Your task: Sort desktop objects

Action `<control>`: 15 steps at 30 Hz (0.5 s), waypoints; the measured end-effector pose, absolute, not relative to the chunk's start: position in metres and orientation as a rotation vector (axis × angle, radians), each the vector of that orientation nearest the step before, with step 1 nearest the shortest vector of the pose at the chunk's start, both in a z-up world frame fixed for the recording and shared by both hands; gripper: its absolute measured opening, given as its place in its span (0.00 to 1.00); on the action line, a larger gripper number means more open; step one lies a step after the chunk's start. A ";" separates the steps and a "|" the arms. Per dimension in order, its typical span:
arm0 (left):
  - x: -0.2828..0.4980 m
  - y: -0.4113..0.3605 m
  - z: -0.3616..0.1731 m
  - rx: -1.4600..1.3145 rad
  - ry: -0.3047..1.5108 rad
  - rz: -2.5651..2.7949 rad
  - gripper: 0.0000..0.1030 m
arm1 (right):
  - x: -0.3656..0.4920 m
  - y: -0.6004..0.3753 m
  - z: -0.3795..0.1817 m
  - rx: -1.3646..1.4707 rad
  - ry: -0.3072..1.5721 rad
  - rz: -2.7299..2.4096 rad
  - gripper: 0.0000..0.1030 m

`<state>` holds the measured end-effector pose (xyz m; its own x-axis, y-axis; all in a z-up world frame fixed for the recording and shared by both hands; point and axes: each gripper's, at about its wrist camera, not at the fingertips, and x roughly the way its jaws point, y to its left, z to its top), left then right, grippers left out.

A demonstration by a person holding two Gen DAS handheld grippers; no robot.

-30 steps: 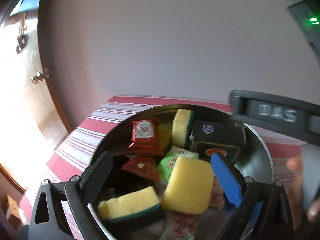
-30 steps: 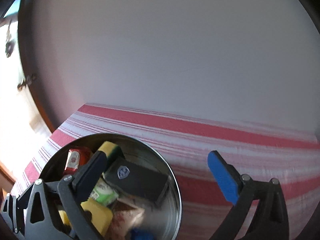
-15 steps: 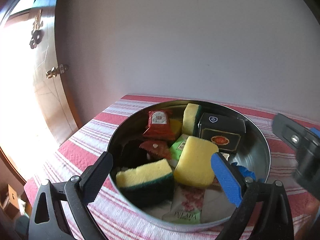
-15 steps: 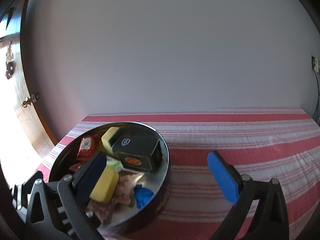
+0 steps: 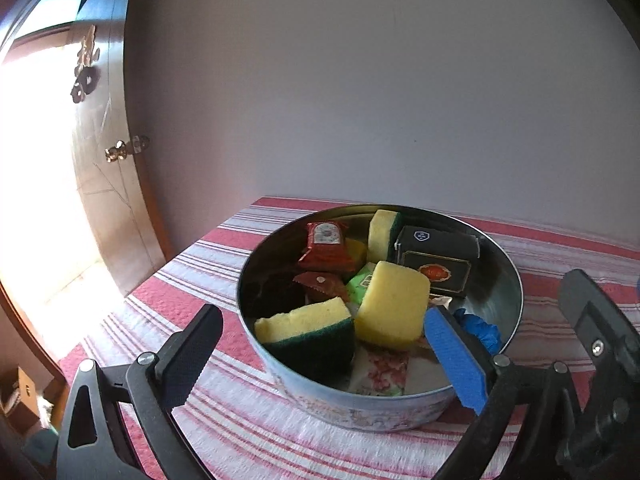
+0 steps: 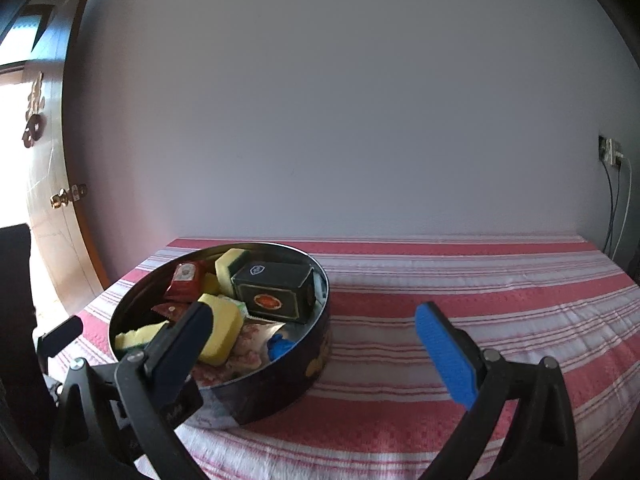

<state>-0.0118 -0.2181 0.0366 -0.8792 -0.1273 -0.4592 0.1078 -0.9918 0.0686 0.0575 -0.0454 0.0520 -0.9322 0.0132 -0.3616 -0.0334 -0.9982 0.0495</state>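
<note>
A round metal tin [image 5: 508,276] [image 6: 304,356] stands on the red-and-white striped cloth. Inside lie yellow-and-green sponges [image 5: 306,330] [image 6: 219,330], a dark box [image 5: 436,266] [image 6: 276,292], red sachets [image 5: 326,240] [image 6: 185,280], a green packet [image 5: 362,286], a blue wad [image 5: 480,328] [image 6: 282,346] and a floral packet [image 5: 380,374]. My left gripper [image 5: 324,354] hangs open just in front of the tin, nothing between its fingers. My right gripper [image 6: 310,346] is open and empty over the tin's right rim; its body shows in the left wrist view [image 5: 600,360].
The striped cloth [image 6: 480,280] stretches right of the tin to the table's edge. A plain wall stands behind. A wooden door [image 5: 108,152] with a brass knob is at the left, bright light beside it. Cables hang from a wall socket [image 6: 610,152] at far right.
Both grippers have drawn back and up from the tin, so it looks smaller and further off. The right gripper now sees the whole tin and the cloth. Both stay open.
</note>
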 end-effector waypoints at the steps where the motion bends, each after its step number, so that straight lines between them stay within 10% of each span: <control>1: -0.011 -0.218 0.037 0.713 -0.075 -2.923 1.00 | 0.059 -0.046 0.053 -0.562 0.073 3.061 1.00; 15: -0.009 -0.219 0.039 0.804 -0.114 -2.851 1.00 | 0.076 -0.041 0.062 -0.541 0.078 3.046 1.00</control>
